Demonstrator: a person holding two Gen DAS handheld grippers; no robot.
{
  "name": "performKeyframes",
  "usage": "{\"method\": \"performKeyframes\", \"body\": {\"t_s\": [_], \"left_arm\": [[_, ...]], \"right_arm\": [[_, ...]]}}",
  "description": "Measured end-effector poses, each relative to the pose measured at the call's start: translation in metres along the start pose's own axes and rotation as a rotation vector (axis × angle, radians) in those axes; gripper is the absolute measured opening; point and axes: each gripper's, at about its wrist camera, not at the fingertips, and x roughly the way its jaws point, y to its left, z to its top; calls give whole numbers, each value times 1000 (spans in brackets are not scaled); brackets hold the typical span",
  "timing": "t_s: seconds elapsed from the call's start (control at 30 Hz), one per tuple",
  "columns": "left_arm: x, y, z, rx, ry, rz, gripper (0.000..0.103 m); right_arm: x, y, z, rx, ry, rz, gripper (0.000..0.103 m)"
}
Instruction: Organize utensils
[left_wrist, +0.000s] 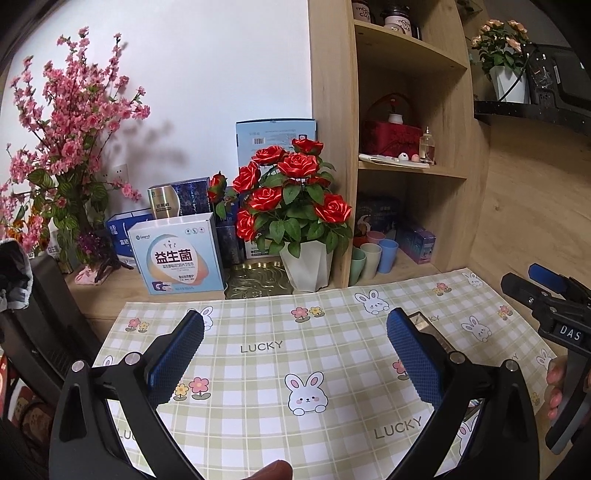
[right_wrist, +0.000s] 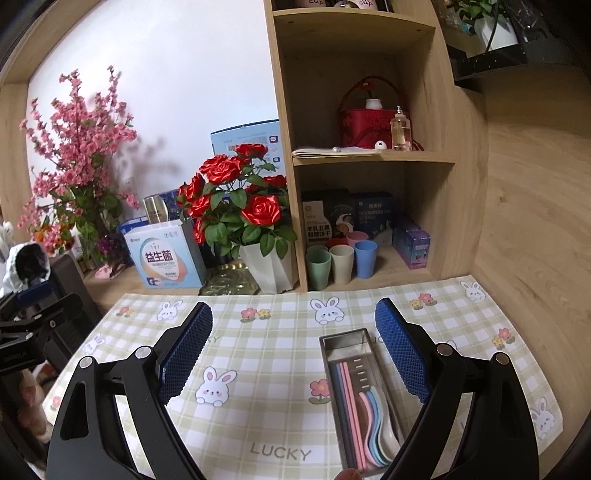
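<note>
Right wrist view: right gripper (right_wrist: 293, 350) spread wide, empty, above the checked mat (right_wrist: 258, 406); at five o'clock a metal tray (right_wrist: 328, 354) holds pastel spoons (right_wrist: 376, 424) and chopsticks (right_wrist: 345, 398). Left gripper (left_wrist: 295, 354) likewise wide. Farther, at twelve o'clock, cups (right_wrist: 341, 264) on the shelf.

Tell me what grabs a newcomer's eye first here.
The pot of bright red roses stands at the mat's far edge, beside the wooden shelf unit. On the checked bunny mat, a narrow metal tray holds pastel spoons and chopsticks.
</note>
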Motion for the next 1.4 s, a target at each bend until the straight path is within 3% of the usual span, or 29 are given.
{"method": "performKeyframes", "body": {"t_s": [1.4], "left_arm": [[-7, 4, -3, -6, -6, 25, 97]], "right_arm": [[-9, -4, 1, -6, -15, -19, 87]]}}
